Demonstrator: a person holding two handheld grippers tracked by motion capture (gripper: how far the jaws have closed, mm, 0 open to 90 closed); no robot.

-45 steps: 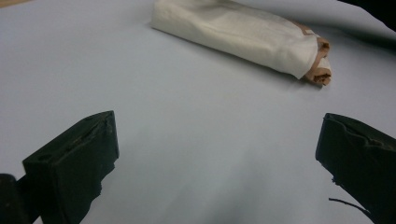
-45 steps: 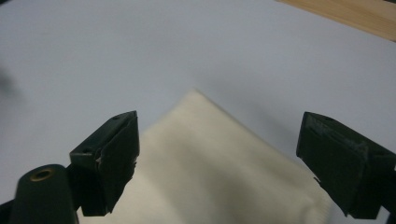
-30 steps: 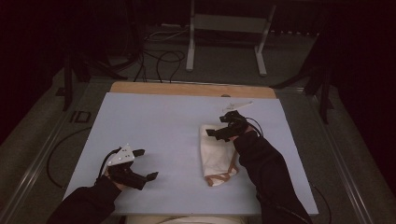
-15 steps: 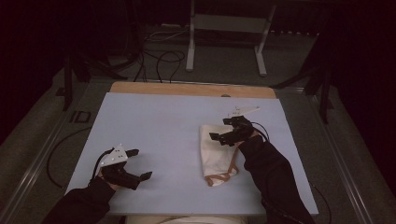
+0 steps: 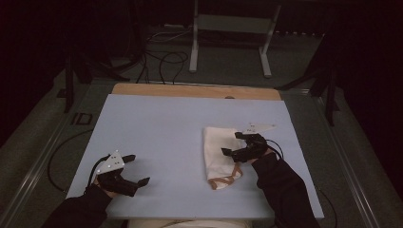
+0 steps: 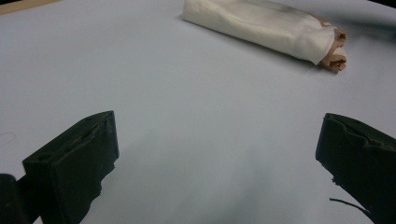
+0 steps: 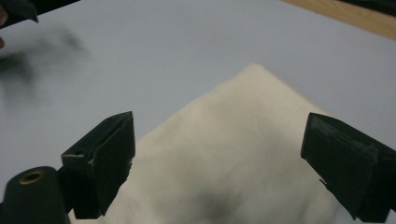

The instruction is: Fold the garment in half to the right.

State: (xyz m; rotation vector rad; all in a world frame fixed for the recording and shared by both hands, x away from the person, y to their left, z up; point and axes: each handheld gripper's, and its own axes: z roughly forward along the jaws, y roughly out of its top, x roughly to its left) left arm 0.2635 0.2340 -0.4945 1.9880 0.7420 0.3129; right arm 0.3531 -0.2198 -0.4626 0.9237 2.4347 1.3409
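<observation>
Pale blue board [image 5: 161,137] across the table, bare on the left half. Near left: left gripper [image 5: 139,170], black, two-jawed with a grey three-cornered plate, jaws wide apart, holding nothing, low over bare board and well apart from the cloth. Right of centre: folded cream cloth with tan straps [image 5: 219,154], flat on the board, strap end toward the near edge; seen also from the left gripper view as a long cream bundle [image 6: 261,25] far off to the right. At its right edge: right gripper [image 5: 234,144], jaws spread, hovering just over the cloth's upper layer [image 7: 233,154], clamped on nothing.

Best handled, probably, by lowering the right jaws squarely onto one edge or corner, pinching the top layer alone, with the left gripper brought across to steady the strap end. Risk: grabbing all layers at once, or dragging the whole bundle.

Beyond the far edge: a wooden strip [image 5: 195,90], dark cables [image 5: 161,59] and a metal stand [image 5: 228,35] on the floor, none in the way.
</observation>
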